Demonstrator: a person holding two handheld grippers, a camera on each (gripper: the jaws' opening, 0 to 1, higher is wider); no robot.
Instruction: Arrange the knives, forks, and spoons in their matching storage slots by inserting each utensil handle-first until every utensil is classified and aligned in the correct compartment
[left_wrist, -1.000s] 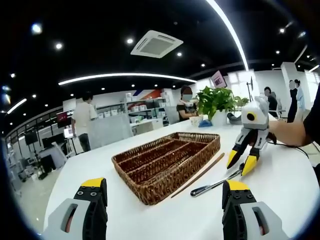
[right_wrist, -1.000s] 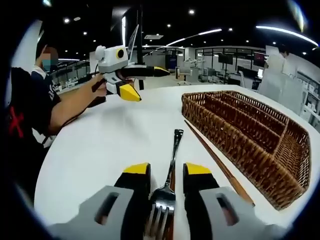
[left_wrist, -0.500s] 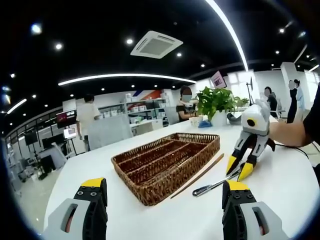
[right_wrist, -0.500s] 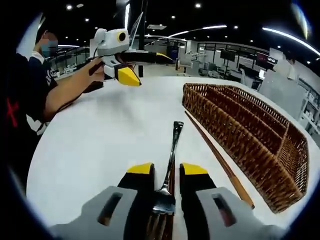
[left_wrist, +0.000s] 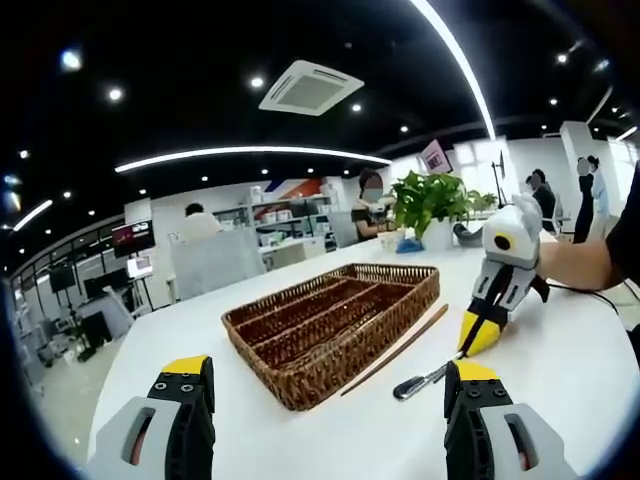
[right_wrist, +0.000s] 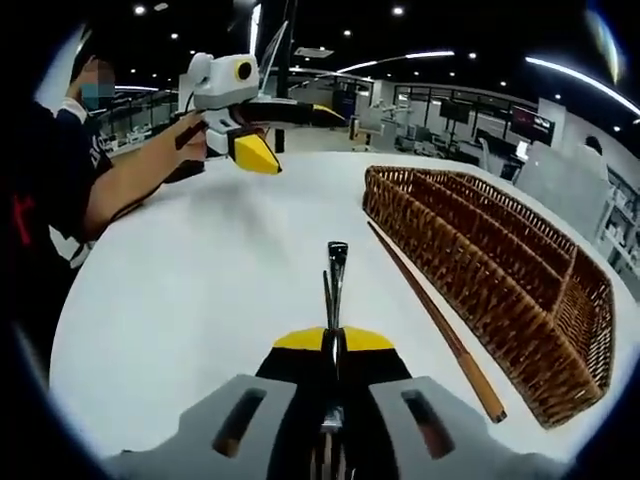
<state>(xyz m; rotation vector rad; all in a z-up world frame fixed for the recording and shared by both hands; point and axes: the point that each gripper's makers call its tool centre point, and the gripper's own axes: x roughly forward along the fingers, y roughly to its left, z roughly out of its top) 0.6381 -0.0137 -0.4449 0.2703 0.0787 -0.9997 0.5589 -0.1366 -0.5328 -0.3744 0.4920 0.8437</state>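
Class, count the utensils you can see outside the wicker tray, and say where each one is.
2. A fork is clamped in the right gripper, handle pointing forward. A brown chopstick lies on the white table beside the wicker tray. Others may be hidden.

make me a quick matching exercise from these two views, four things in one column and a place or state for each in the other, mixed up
Things
1. fork
2. wicker tray
3. wooden chopstick
4. left tongs

Places or states
A. lying on the white table alongside the tray's long side
B. open, holding nothing
C. clamped in the right tongs, handle pointing forward
D. divided into long compartments, no utensil seen inside

Pairs: 1-C, 2-D, 3-A, 4-B
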